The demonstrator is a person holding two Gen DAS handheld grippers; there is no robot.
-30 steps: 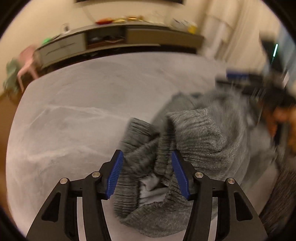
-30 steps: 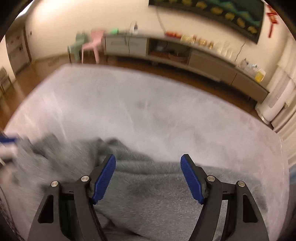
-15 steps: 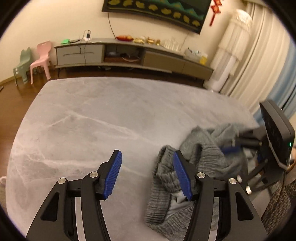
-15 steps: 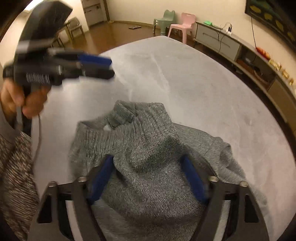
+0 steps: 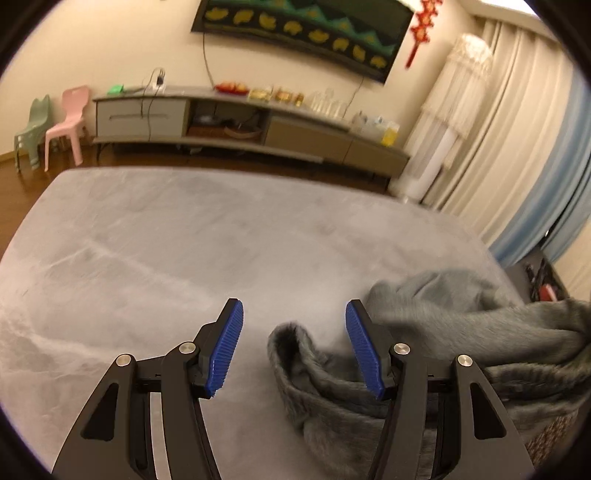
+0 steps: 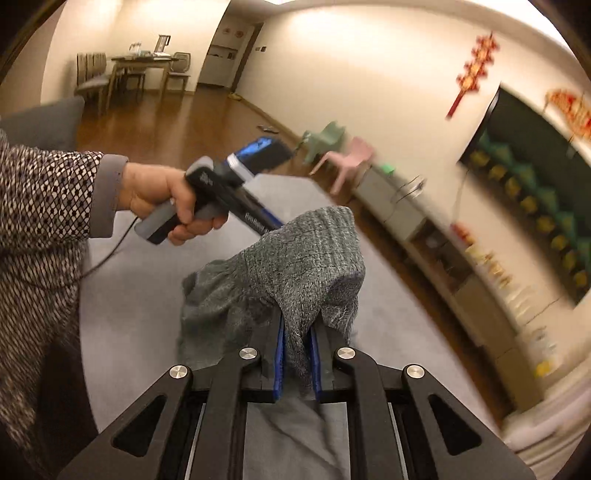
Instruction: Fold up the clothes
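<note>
The sweater (image 6: 295,266) is coarse grey ribbed knit, matt and fuzzy. Under it, the carpet (image 5: 184,240) looks soft, short-piled, marbled grey. Each gripper's (image 5: 293,347) frame is matt black plastic with shiny metal pins and ridged blue rubbery pads (image 5: 227,350). Beyond the carpet, the floor (image 6: 166,110) is glossy brown wood.

A long low cabinet (image 5: 236,122) stands against the far wall beneath a dark wall panel (image 5: 306,27). A pink chair (image 5: 68,123) and a green chair (image 5: 31,131) stand left of it. Curtains (image 5: 517,155) hang at right. A red ornament (image 6: 474,70) hangs on the wall.
</note>
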